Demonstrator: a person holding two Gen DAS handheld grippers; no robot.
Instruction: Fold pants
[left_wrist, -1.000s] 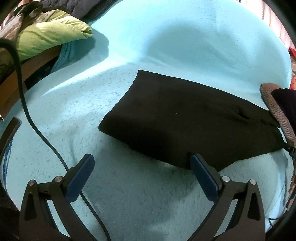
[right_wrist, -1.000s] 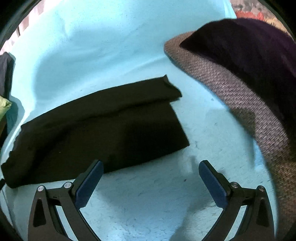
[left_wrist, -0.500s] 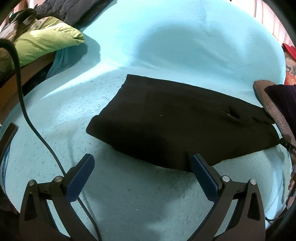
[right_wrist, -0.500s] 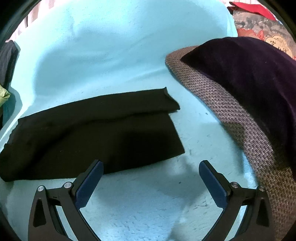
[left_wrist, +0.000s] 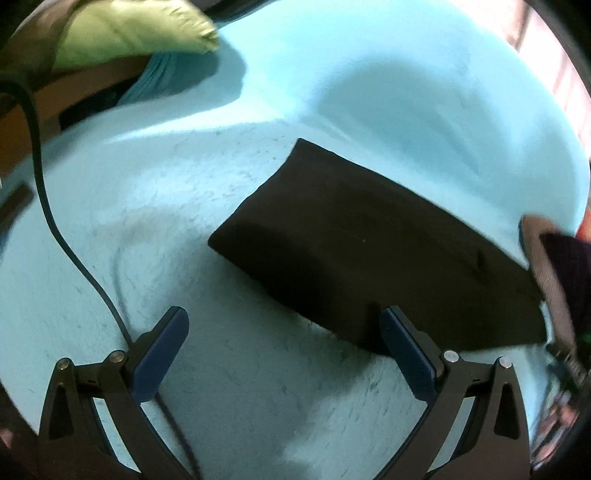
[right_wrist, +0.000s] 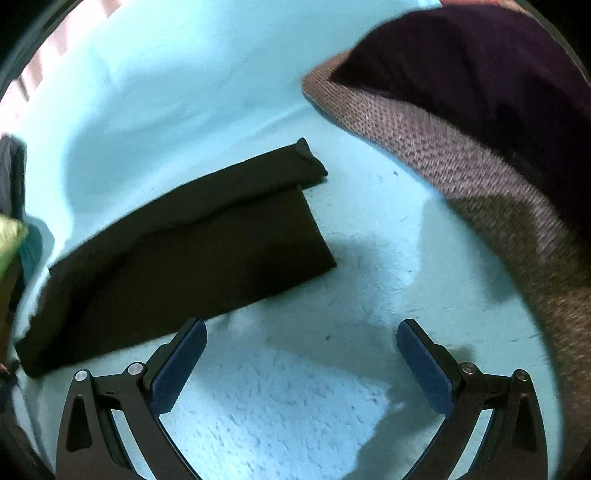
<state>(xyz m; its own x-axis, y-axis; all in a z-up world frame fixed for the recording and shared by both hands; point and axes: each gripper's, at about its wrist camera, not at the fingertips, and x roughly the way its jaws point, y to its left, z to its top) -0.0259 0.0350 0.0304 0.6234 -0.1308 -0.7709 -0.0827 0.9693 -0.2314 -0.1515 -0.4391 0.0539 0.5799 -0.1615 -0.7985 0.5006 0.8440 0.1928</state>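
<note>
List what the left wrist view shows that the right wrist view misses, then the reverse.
Only the left wrist view shows the black cable and the wooden edge under the green pillow. Only the right wrist view shows the pants' offset layered end and the full woven cushion with its purple cover. Both show the black pants on the teal blanket, and an open, empty gripper: left gripper, right gripper.
</note>
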